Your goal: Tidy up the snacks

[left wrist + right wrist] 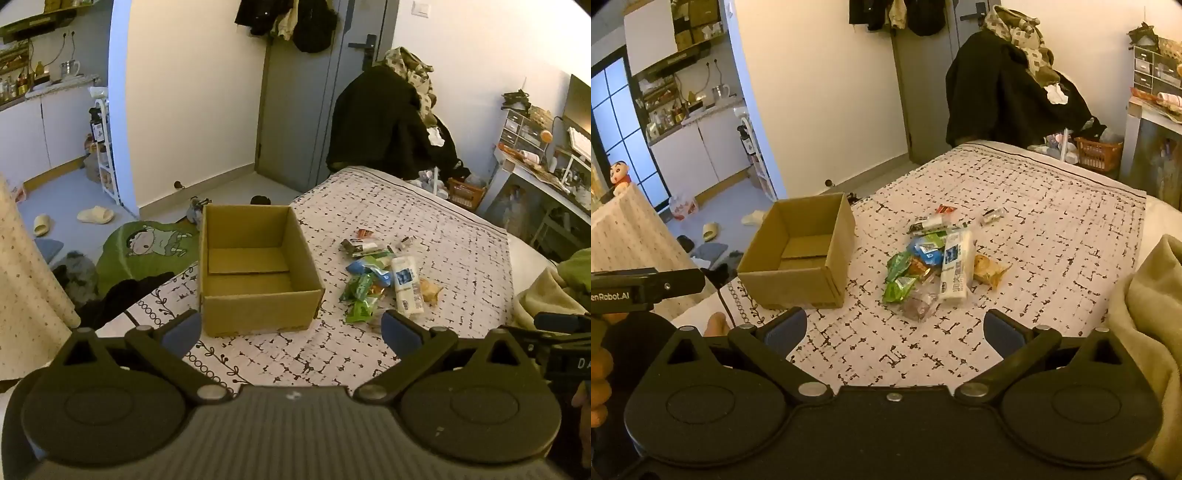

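We hold the left gripper (pixel 291 330) and right gripper (pixel 894 330) with jaws spread wide, gripping nothing. The empty cardboard box (pixel 255 273) sits at the bed's (pixel 424 206) left edge, snack packets (pixel 380 277) heaped beside it.

"enRobot.AI", cut off at frame edge, on left tool (pixel 646 286) body; snack wrapper print unreadable.

Right gripper (pixel 894 328) hangs above the patterned bedspread (pixel 1052 229), jaws spread wide, nothing between them. An open cardboard box (pixel 798 284) sits on the bedspread to the left, empty inside. Just right of it, apart from the box, lies a loose pile of snack packets (pixel 923 258): green packets (pixel 899 288), a blue one, a long white packet (pixel 955 266) and a yellow-orange one (pixel 988 271) touching. At far left a hand (pixel 600 384) holds the left gripper's body (pixel 646 288). A beige blanket (pixel 1152 325) lies at right.
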`<move>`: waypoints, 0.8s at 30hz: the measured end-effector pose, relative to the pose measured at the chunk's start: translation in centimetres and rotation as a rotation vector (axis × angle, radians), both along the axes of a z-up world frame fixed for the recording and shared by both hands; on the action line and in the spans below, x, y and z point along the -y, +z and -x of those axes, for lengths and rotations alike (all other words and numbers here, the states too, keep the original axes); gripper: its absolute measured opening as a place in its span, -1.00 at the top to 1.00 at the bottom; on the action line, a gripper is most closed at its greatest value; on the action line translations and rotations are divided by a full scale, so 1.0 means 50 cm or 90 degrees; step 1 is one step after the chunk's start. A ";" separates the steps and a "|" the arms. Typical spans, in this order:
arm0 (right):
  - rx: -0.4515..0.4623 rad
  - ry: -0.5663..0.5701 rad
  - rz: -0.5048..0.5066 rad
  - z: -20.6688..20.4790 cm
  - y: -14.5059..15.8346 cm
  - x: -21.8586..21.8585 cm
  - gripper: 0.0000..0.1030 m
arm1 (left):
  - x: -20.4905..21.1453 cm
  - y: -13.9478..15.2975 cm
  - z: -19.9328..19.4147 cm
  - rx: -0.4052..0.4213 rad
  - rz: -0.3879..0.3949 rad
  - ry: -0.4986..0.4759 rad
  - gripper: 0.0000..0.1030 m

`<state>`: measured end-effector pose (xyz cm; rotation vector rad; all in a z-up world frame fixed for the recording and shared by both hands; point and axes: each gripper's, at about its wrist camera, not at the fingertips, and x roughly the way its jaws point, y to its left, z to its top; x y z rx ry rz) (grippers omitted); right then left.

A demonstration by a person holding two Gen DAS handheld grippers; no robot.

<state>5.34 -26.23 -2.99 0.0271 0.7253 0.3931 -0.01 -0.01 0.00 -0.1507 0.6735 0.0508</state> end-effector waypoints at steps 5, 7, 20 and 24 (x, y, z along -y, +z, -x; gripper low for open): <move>0.019 -0.007 0.010 0.001 0.012 0.001 -1.00 | -0.001 0.002 0.001 0.003 -0.003 0.005 -0.99; 0.022 -0.008 0.010 0.004 0.013 0.004 -1.00 | -0.003 0.002 0.002 0.002 0.001 0.006 -0.99; 0.043 0.003 0.013 0.011 0.009 0.001 -1.00 | 0.009 -0.006 -0.004 -0.012 -0.011 0.003 -0.99; 0.044 0.001 0.009 0.013 0.007 0.000 -1.00 | 0.010 -0.004 -0.007 -0.011 -0.012 0.004 -0.99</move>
